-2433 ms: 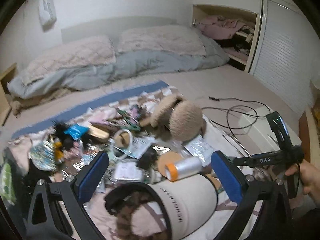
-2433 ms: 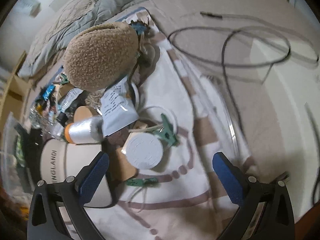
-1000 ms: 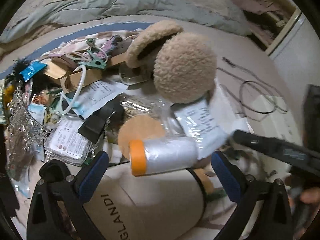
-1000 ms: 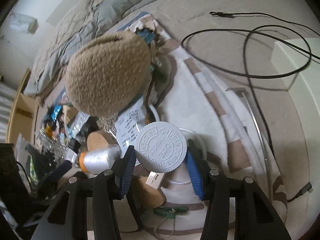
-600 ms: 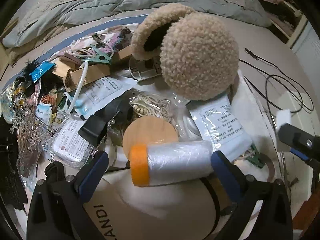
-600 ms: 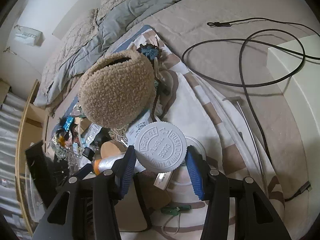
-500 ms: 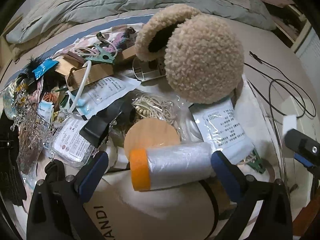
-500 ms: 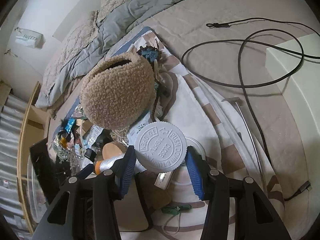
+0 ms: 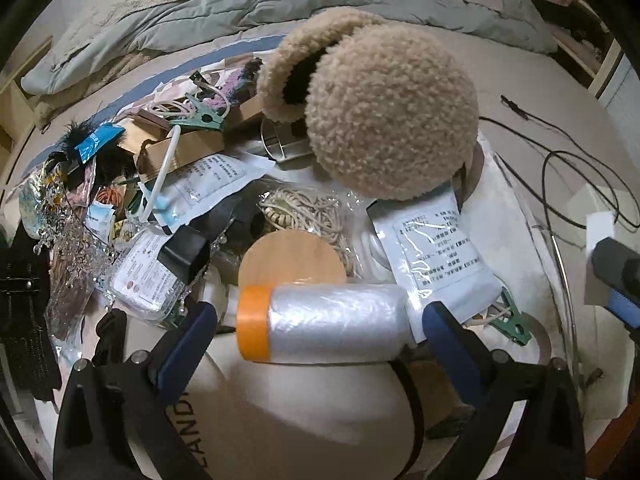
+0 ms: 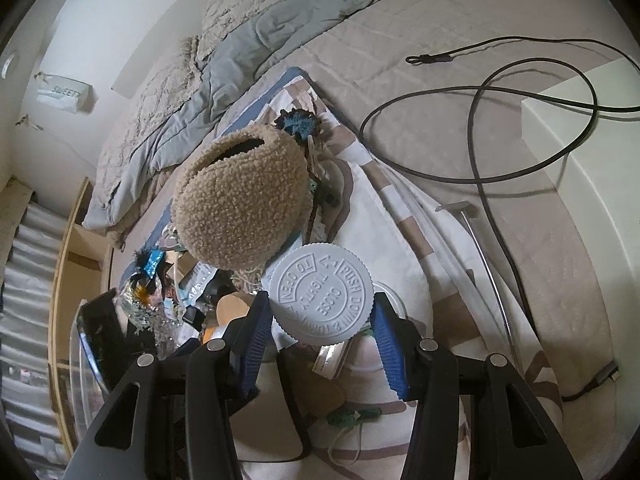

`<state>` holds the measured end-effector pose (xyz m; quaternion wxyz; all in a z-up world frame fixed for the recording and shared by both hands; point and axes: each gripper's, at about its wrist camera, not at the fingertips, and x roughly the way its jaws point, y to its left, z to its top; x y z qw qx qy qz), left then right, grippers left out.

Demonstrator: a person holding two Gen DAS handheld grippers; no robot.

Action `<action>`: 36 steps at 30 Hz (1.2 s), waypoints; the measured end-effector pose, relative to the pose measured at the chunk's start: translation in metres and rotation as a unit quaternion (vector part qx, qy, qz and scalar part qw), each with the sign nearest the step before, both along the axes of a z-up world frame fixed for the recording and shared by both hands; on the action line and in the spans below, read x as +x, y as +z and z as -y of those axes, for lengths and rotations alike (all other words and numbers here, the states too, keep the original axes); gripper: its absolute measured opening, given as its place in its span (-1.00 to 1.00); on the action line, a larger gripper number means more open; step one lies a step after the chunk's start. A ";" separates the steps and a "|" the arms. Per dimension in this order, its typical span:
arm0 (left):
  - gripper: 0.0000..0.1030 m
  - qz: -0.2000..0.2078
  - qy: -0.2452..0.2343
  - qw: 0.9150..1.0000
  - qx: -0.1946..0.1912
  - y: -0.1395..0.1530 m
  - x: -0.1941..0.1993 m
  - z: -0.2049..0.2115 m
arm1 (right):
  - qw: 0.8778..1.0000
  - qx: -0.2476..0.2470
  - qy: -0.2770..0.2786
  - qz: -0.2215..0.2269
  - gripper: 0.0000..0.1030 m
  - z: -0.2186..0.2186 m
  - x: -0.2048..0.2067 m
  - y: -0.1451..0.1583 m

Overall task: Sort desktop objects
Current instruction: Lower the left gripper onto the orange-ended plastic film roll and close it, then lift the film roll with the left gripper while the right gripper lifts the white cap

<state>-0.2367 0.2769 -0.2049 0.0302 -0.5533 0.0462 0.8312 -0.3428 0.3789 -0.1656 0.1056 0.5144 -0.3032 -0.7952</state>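
Note:
My right gripper (image 10: 322,322) is shut on a white pill bottle (image 10: 321,295), its ribbed cap facing the camera, held above the cluttered cloth. My left gripper (image 9: 320,336) is open, its blue pads on either side of a roll of clear film with an orange end (image 9: 320,328) that lies on a cream hat (image 9: 304,412). A round wooden lid (image 9: 292,258) sits just behind the roll. Fluffy tan earmuffs (image 9: 384,108) stand beyond; they also show in the right wrist view (image 10: 240,204).
Sachets (image 9: 436,256), a bag of cords (image 9: 308,212), green clips (image 9: 512,326), a cardboard box (image 9: 180,152) and trinkets (image 9: 68,216) litter the patterned cloth (image 10: 384,208) on the bed. A black cable (image 10: 492,120) and a white box (image 10: 576,128) lie to the right. Pillows (image 9: 240,4) lie behind.
The right gripper closed on the pill bottle and has lifted it away from the cloth. The left gripper moved forward and down until its pads flank the film roll.

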 end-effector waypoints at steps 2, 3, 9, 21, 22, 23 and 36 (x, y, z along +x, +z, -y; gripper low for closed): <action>1.00 0.003 0.001 1.000 0.000 -0.002 0.000 -0.003 | 1.000 -0.012 -0.028 -0.006 -0.01 0.000 0.001 0.001; 1.00 0.009 0.002 1.000 0.004 -0.003 0.001 -0.005 | 1.000 -0.012 -0.028 -0.006 -0.01 0.000 0.002 0.001; 0.98 0.013 0.023 1.000 0.010 -0.006 0.000 -0.009 | 0.999 -0.017 -0.031 -0.005 -0.01 -0.002 0.002 0.001; 0.57 0.019 0.025 1.000 0.002 -0.012 -0.002 -0.005 | 0.999 -0.021 -0.023 -0.011 -0.01 0.002 0.002 0.004; 0.55 0.018 0.022 1.000 0.003 -0.012 -0.001 -0.005 | 0.999 -0.023 -0.023 -0.013 -0.01 0.002 0.002 0.005; 0.55 0.016 0.019 1.000 0.003 -0.011 -0.001 -0.005 | 0.999 -0.023 -0.023 -0.014 -0.01 0.002 0.002 0.006; 0.54 -0.009 -0.003 1.000 0.011 0.011 0.009 0.001 | 1.000 -0.010 -0.013 -0.026 -0.01 0.008 0.009 0.017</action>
